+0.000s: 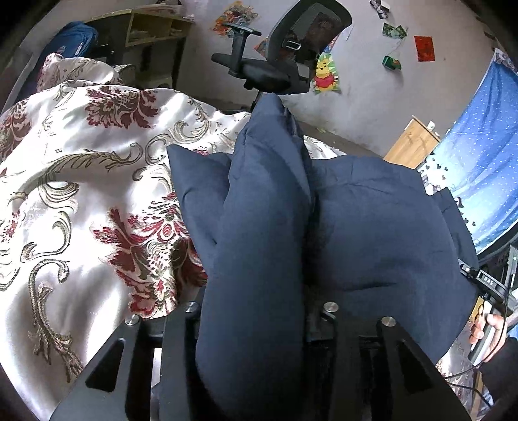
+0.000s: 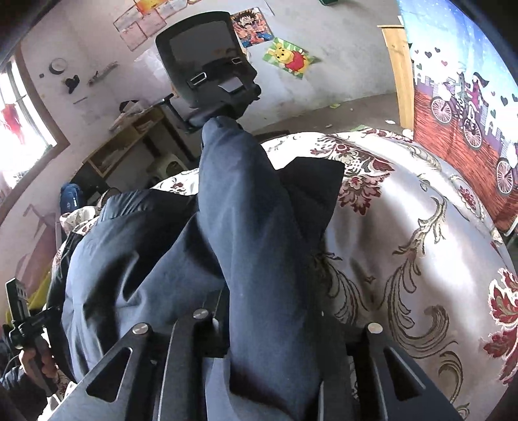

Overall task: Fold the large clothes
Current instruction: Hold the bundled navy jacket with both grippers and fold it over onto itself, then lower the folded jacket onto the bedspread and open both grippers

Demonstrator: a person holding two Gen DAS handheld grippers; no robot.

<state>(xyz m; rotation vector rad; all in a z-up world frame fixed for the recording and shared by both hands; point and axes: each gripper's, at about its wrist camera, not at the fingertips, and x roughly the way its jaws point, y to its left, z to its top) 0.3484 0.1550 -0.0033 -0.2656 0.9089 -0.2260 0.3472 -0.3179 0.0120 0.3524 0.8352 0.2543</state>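
A navy padded garment [image 1: 372, 226] lies bunched on a cream bedspread [image 1: 81, 194] with red and gold flowers. One thick fold of it runs up between the jaws of my left gripper [image 1: 255, 311]; a dark gap shows beside the fold, so the jaws stand open around it. In the right wrist view the same garment [image 2: 129, 259] sends another fold through my right gripper [image 2: 265, 324], also open, with a gap at its left finger [image 2: 194, 327]. The bedspread [image 2: 421, 226] spreads out to the right. Both sets of fingertips are hidden by cloth.
A black office chair [image 1: 285, 48] stands beyond the bed, also seen as the chair [image 2: 207, 64]. A wooden shelf [image 1: 152, 29] is at the back left and a blue curtain [image 1: 479, 162] at the right. A person's hand [image 1: 485, 327] grips the other tool's handle.
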